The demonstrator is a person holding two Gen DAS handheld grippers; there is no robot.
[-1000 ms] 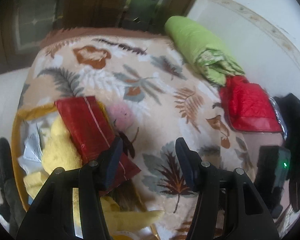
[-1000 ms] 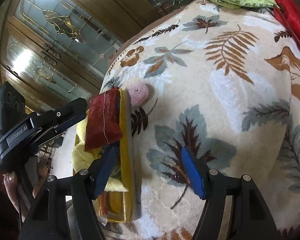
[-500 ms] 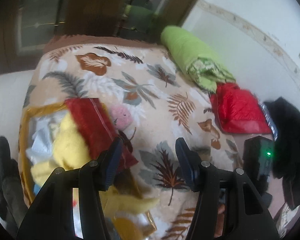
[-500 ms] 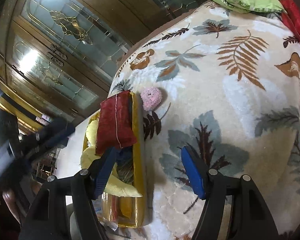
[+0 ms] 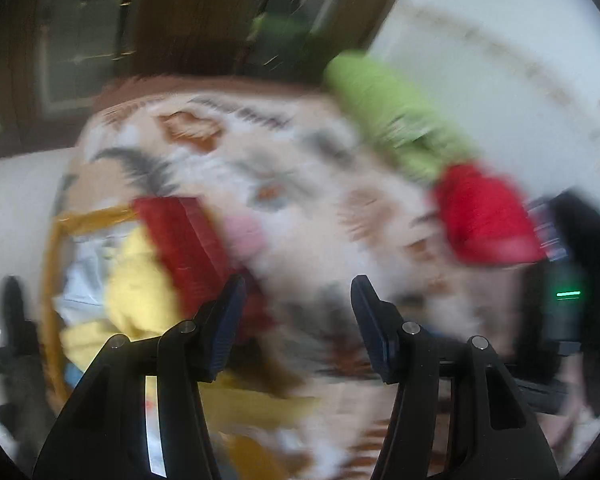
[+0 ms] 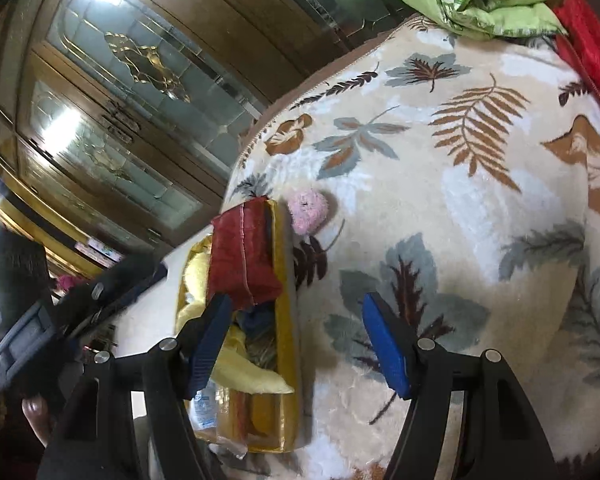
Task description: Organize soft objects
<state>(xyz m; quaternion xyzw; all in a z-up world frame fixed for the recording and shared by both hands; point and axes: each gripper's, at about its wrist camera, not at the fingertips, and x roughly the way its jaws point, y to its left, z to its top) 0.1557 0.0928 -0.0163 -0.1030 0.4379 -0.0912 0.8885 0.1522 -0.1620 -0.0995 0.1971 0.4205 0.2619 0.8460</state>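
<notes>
Left of the pink fluffy pompom on the leaf-patterned blanket stands a yellow box with a dark-red pouch on top. Both the left hand-held gripper and right hand-held gripper hover half-open, empty.

Both wrist views down over leaf-patterned blanket

i see a plush, fuzzy leaf-print blanket, a fluffy pink pompom, a shiny red cloth pouch, a glossy yellow box, and varnished wood cabinet doors with glass.
</notes>
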